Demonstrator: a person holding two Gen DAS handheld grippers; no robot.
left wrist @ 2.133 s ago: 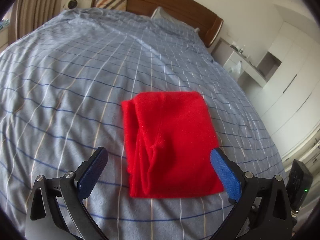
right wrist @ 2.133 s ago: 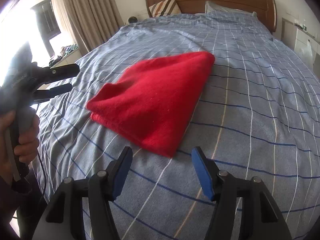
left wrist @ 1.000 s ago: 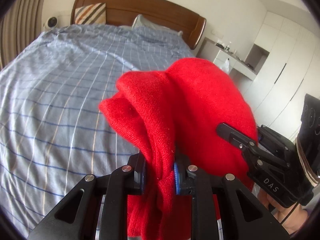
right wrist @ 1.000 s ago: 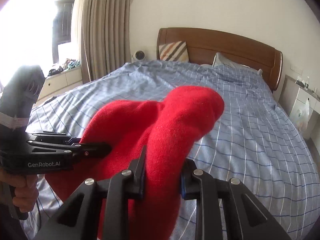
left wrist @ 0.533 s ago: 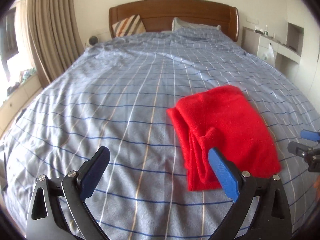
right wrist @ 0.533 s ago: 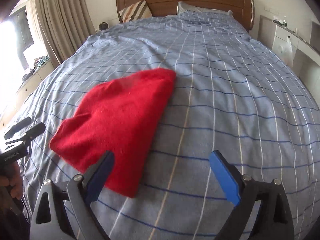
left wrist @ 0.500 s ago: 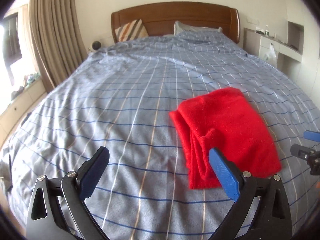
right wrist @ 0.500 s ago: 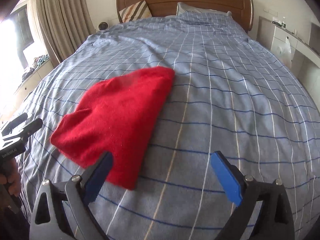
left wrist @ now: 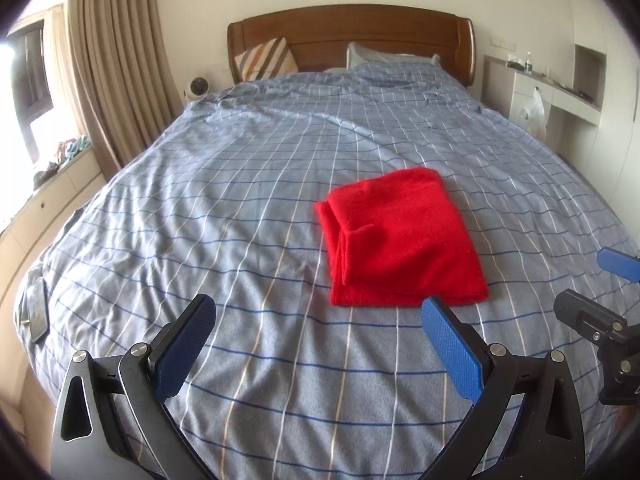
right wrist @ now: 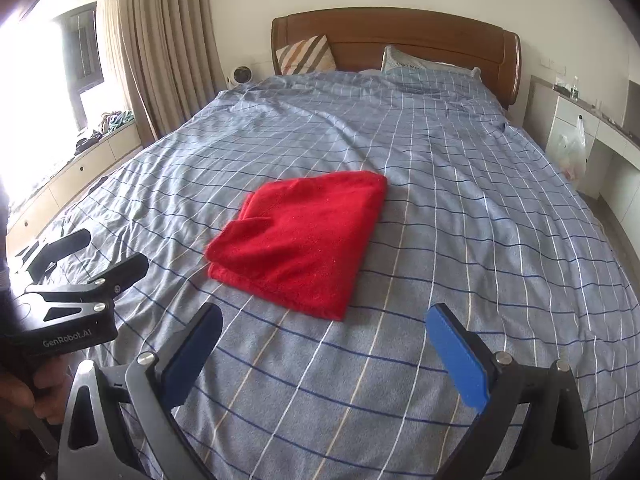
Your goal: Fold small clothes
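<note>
Both tongs are clear of the cloth right now; the left tongs point(left wrist: 316, 344) have their blue pads spread wide with only bedspread between them; the right tongs point(right wrist: 324, 354) are about as wide and a touch more opening is going on, also with nothing in them.

The red cloth point(left wrist: 400, 240) lies folded flat on the bed point(left wrist: 200, 220); from the left tongs it sits ahead and a bit right, its near edge just beyond the right pad point(left wrist: 450, 348); from the right tongs it sits ahead and left, one corner pointing back toward the gap between the pads.

Edges: the cloth's left side shows stacked layers and a small flap, the right side is one smooth fold; the near edge is fairly straight, the far edge rounded.

Room to move: loads of bare bedspread left of the left tongs and right of the right tongs; also a wide strip beyond the cloth up to the pillows point(right wrist: 424, 66) and headboard point(right wrist: 400, 36); a phone point(left wrist: 36, 308) lies near the bed's edge, far left of the left tongs; the left tongs show up low left in the right view, a hand point(right wrist: 20, 396) on the grip.
</note>
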